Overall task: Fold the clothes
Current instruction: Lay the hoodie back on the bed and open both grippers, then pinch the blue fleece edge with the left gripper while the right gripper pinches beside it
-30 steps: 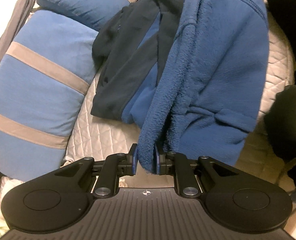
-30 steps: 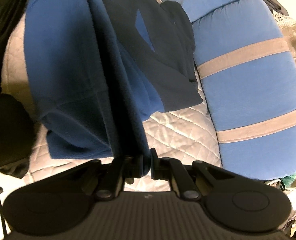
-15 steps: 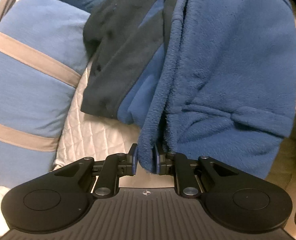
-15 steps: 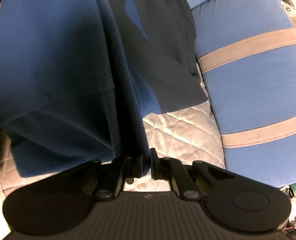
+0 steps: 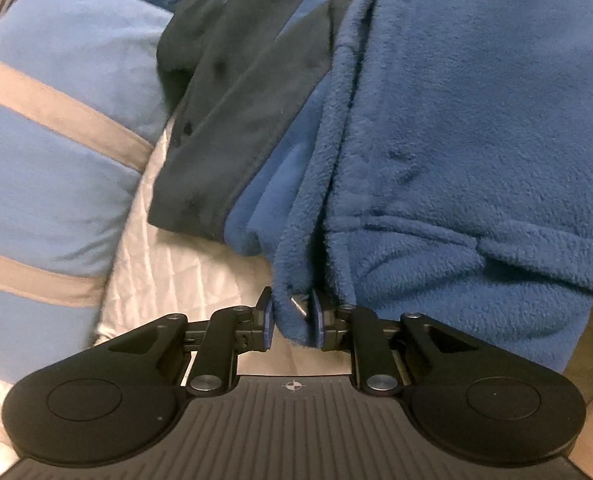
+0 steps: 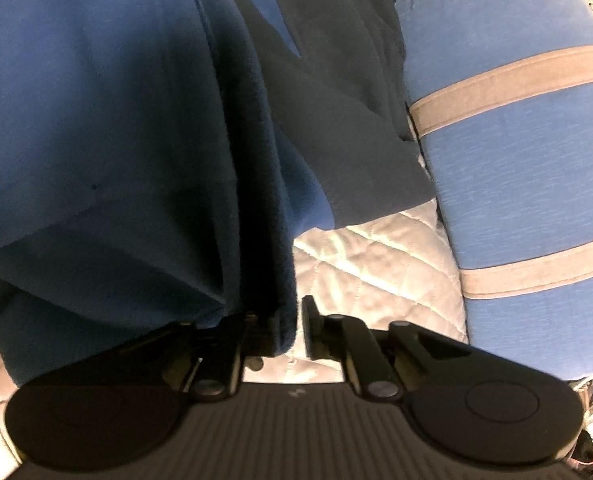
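The left gripper (image 5: 292, 322) pinched the blue fleece's (image 5: 456, 120) hem over the quilt (image 5: 168, 264), a zipper pull visible there only; the right gripper (image 6: 284, 330) clamped another fold, shadowed, beside the striped pillow (image 6: 536, 152).

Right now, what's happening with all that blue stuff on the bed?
A person is folding a blue fleece jacket with two handheld grippers. The left gripper pinches its hem edge; the right gripper has fleece between its fingers, apparently gripped. The jacket hangs over a quilted bedspread, beside a blue striped pillow, and the fold is not laid flat yet.
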The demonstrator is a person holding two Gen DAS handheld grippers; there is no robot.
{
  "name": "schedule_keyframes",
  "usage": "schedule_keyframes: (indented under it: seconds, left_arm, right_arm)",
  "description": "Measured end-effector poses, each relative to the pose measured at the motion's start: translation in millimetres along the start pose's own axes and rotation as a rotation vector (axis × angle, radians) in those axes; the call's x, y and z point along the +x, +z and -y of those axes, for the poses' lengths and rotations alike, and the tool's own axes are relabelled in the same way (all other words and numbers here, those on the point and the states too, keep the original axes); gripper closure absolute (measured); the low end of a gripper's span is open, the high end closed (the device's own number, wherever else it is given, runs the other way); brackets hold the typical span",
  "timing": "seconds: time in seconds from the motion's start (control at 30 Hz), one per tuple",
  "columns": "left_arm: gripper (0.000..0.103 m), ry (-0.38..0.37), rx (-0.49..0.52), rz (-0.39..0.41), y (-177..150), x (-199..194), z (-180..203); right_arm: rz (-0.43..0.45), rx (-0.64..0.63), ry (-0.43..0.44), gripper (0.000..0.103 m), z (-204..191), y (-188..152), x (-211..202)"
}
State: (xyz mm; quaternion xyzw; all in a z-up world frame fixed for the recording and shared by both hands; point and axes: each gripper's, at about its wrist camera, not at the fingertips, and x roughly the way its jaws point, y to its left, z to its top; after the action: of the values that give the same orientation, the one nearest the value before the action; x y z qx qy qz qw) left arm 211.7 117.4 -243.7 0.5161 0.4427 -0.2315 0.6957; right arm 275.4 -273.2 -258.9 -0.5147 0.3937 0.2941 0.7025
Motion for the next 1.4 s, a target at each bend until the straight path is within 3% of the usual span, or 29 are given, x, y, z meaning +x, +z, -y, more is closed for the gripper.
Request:
schedule_keyframes:
  seconds: [0.03,0.1,0.13,0.2,0.27,0.4,0.47,0.63,0.8,1.0,1.13,1.4]
  left_arm:
    - [0.069,0.022,0.004,-0.003,1,-2,1]
    - [0.048,0.073,0.010,-0.005,2,-5,3]
    - [0.043,0.099,0.008,-0.002,2,-7,3]
    - [0.029,0.131,-0.012,0.014,3,-11,-1]
    - [0.028,0.138,-0.048,0.038,4,-18,-7]
    - [0.028,0.154,-0.140,0.137,9,-41,-16]
    - [0.028,0.154,-0.200,0.203,10,-52,-22]
    - [0.026,0.056,-0.396,0.349,-6,-72,-45]
    - [0.026,-0.072,-0.593,0.438,-44,-74,-54]
    - [0.026,-0.266,-0.845,0.541,-96,-40,-56]
    - [0.026,-0.353,-0.922,0.613,-118,-8,-46]
    - [0.027,-0.418,-0.990,0.676,-122,15,-41]
  right_arm:
    - [0.006,0.009,-0.003,0.073,0,0,-2]
    - [0.021,0.033,-0.011,0.065,3,0,-8]
    - [0.030,0.042,-0.015,0.062,4,0,-11]
    - [0.061,0.078,-0.034,0.039,8,-1,-20]
    - [0.114,0.123,-0.041,0.021,14,-1,-33]
    - [0.241,0.250,0.009,0.013,27,-2,-64]
    - [0.299,0.310,0.041,0.010,32,-3,-78]
    - [0.387,0.444,0.078,0.009,39,-14,-99]
    - [0.429,0.538,0.075,0.009,49,-39,-100]
    - [0.473,0.663,0.075,0.009,46,-74,-107]
    - [0.485,0.749,0.107,0.009,39,-94,-97]
    - [0.475,0.895,0.173,0.009,32,-122,-76]
